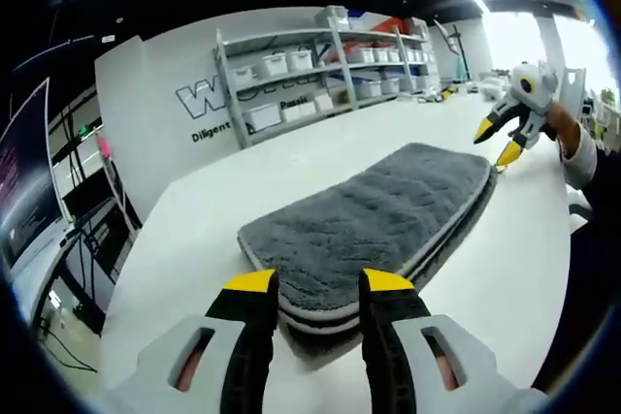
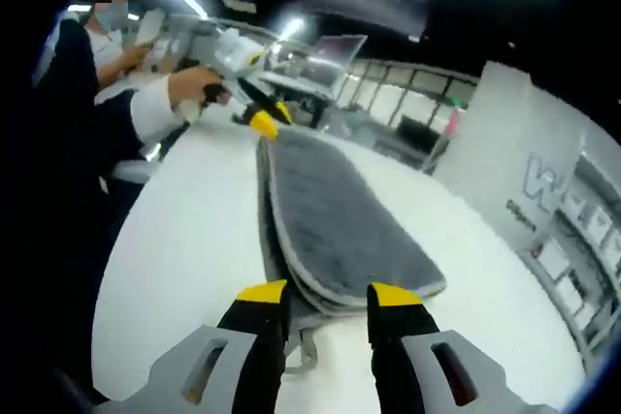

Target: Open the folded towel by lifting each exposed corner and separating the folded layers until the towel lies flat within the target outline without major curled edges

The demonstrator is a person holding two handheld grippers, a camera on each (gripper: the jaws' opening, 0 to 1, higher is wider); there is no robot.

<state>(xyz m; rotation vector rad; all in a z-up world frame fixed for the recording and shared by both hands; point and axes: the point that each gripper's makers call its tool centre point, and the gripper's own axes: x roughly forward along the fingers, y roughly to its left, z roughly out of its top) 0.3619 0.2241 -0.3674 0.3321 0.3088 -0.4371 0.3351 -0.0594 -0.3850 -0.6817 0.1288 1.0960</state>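
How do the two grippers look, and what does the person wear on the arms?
The left gripper and the right gripper look alike: two black jaws with yellow tips, rising from pale grey bodies with slot-shaped openings. The person wears a dark sleeve with a white cuff at the wrist. No cables are visible.

towel [image 1: 374, 210]: grey cloth, deep fuzzy pile, paler stitched edging
table [image 1: 194, 249]: white, smooth, matt
jaw tips: yellow, look like plastic
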